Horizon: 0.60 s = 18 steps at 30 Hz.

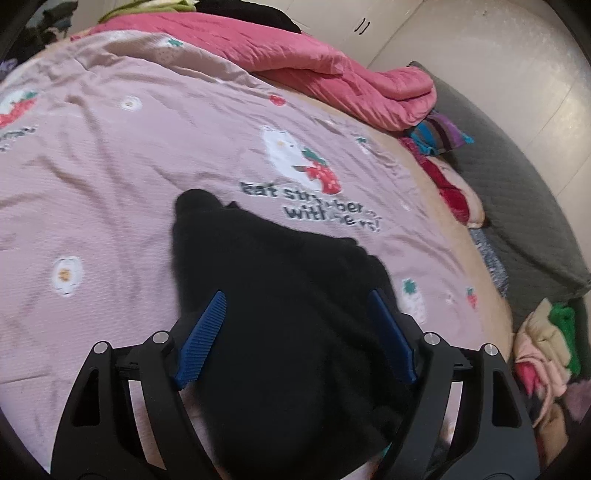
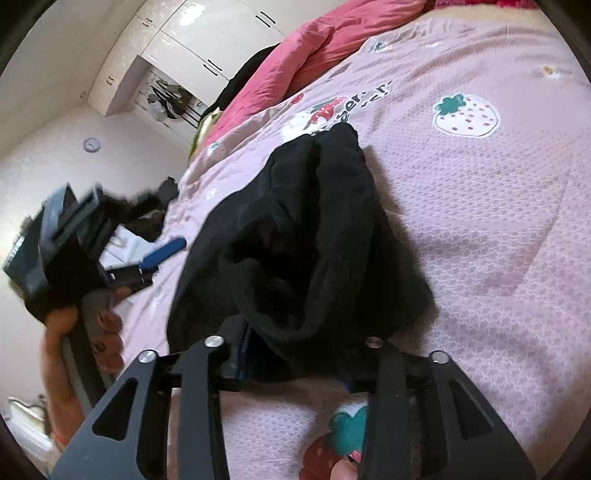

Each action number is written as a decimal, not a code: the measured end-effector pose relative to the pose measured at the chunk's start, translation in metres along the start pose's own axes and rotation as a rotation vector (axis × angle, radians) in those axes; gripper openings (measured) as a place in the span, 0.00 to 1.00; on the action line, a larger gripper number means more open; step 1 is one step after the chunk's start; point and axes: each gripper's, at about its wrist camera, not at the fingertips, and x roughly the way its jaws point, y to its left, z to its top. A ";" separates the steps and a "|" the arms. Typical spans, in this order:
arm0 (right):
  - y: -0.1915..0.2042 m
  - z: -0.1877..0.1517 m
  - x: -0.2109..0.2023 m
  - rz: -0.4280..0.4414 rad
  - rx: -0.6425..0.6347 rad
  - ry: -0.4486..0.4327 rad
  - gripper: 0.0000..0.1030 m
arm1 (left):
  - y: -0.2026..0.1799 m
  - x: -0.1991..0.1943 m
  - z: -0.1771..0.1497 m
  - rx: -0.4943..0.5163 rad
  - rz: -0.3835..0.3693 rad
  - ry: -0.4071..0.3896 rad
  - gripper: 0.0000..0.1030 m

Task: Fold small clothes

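Black garment (image 2: 306, 236) lies bunched and creased on the pink bedspread (image 2: 480, 229).

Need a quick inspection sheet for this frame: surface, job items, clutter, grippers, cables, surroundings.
Surface: pink strawberry-print bedspread, wrinkled.
Job's things: black garment, bunched, lying on the bedspread.
Clutter: pink quilt heaped at the far edge; mixed clothes pile beside the bed; striped fabric near the quilt.
Grippers: left gripper open, blue pads either side of the garment; right gripper fingertips buried in the garment, state unclear.
Cables: nothing seen.
Surroundings: white wardrobe, wall clock, grey mat alongside the bed.
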 end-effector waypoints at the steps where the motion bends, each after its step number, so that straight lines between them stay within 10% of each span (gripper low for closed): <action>1: 0.000 0.003 0.000 0.023 0.001 0.011 0.45 | 0.001 -0.002 -0.002 0.011 0.012 0.003 0.70; 6: 0.010 0.029 0.001 0.028 -0.073 0.036 0.60 | 0.002 -0.008 -0.017 0.092 0.068 0.014 0.70; 18: 0.022 0.085 0.047 -0.090 -0.214 0.164 0.51 | 0.001 0.002 -0.043 0.206 0.138 0.052 0.73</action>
